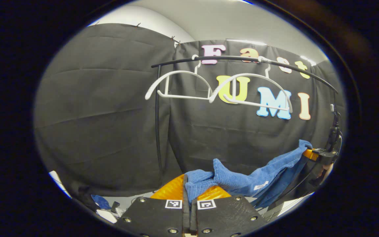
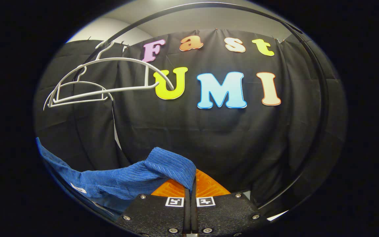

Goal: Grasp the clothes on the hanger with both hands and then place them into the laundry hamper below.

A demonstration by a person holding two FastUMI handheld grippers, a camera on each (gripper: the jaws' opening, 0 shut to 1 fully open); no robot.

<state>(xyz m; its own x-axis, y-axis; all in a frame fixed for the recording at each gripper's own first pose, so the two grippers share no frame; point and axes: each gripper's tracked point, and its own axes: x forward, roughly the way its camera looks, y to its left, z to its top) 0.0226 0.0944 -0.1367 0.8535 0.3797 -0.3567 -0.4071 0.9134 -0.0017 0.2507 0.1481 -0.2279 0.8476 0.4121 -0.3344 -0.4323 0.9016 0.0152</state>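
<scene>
Left gripper view: left hand-held gripper (image 1: pixel 189 192) clamps blue cloth (image 1: pixel 242 179), stretched below empty hangers (image 1: pixel 176 86) toward right hand-held gripper (image 1: pixel 311 154). Right gripper view: right hand-held gripper (image 2: pixel 191 187) pinches cloth (image 2: pixel 137 179) corner, hangers (image 2: pixel 104 82) upper left.

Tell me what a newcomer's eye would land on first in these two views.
First, the blue garment, stretched in mid-air between the two tools: the left tool is shut on one end at the bottom of its view, and the right tool on the other end. Next, the two bare white hangers on the black rail above the garment.
</scene>
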